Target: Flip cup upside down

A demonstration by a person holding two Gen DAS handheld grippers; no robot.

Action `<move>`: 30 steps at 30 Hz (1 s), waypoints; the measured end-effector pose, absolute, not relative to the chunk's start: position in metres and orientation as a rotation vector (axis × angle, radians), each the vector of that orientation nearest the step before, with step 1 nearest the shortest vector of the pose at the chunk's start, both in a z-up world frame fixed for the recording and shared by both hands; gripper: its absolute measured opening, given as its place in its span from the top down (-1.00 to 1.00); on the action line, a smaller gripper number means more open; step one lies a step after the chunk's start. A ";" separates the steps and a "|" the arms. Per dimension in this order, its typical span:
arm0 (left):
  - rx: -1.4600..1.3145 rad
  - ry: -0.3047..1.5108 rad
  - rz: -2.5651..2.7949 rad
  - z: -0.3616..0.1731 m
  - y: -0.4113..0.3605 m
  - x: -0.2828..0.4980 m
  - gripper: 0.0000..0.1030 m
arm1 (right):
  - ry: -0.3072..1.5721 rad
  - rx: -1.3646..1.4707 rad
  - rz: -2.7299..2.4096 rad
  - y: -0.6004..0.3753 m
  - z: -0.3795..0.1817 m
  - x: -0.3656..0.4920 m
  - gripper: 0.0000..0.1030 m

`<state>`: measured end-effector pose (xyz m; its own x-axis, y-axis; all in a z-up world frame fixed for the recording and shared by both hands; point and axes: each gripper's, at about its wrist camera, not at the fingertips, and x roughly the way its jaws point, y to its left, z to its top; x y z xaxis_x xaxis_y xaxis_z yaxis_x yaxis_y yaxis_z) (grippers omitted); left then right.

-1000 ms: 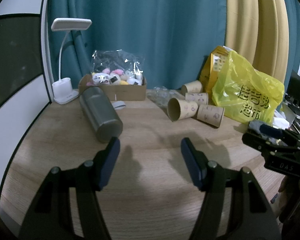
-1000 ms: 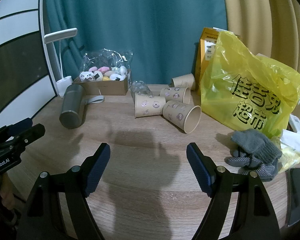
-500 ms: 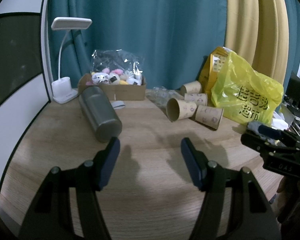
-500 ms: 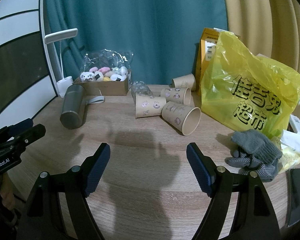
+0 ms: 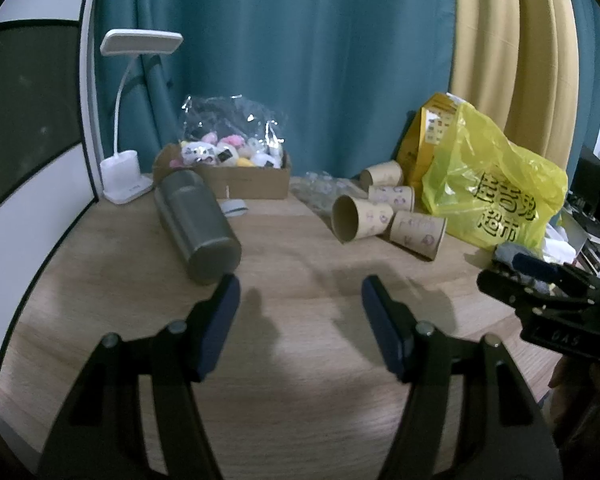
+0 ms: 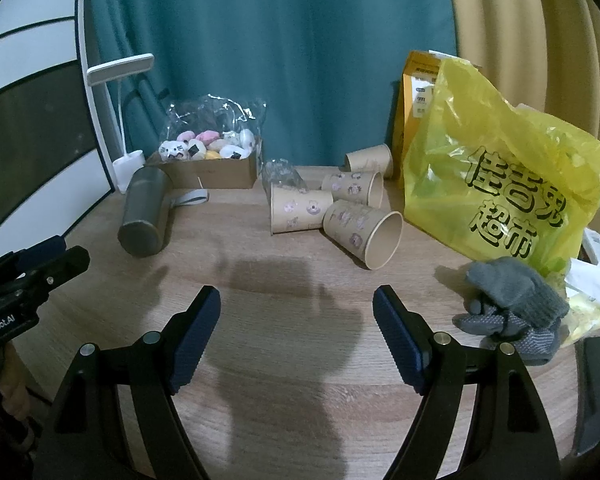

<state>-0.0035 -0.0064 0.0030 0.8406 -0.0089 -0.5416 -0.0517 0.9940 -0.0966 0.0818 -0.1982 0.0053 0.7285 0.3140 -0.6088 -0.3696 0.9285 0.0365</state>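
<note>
Cups (image 6: 362,232) lie sideways mid-table, rear one part-hidden by bag (image 6: 500,184); left gripper (image 5: 300,296) & right gripper (image 6: 296,308) both spread, empty

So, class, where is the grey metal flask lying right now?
In the right wrist view the flask lies on its side at the left of the table, just in front of the cardboard box and beside the white lamp.

Right gripper (image 6: 296,300) hovering over wooden table (image 6: 300,360), jaws spread wide, gripping nothing. Four paper cups (image 6: 362,232) lying sideways beside yellow bag (image 6: 500,184); grey gloves (image 6: 512,308) resting nearby.
</note>
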 end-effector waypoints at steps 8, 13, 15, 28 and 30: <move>-0.115 0.605 0.000 0.002 -0.006 0.013 -0.26 | 0.658 -0.086 0.379 -0.198 0.002 0.087 -0.58; -0.114 0.670 -0.057 0.011 0.000 0.051 -0.26 | 0.665 -0.077 0.375 -0.202 0.000 0.100 -0.58; -0.118 0.713 -0.085 0.017 0.003 0.074 -0.26 | 0.672 -0.076 0.370 -0.204 -0.001 0.106 -0.58; -0.203 0.991 -0.184 0.009 -0.010 0.257 -0.26 | 0.730 -0.087 0.360 -0.237 -0.012 0.165 -0.58; -0.216 1.033 -0.183 -0.001 -0.014 0.281 -0.26 | 0.740 -0.093 0.359 -0.243 -0.014 0.176 -0.58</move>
<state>0.2812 -0.0142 -0.0007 0.5003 -0.2514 -0.8286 0.0488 0.9636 -0.2629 0.1764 -0.2430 -0.0136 0.6805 0.2869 -0.6742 -0.3522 0.9350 0.0423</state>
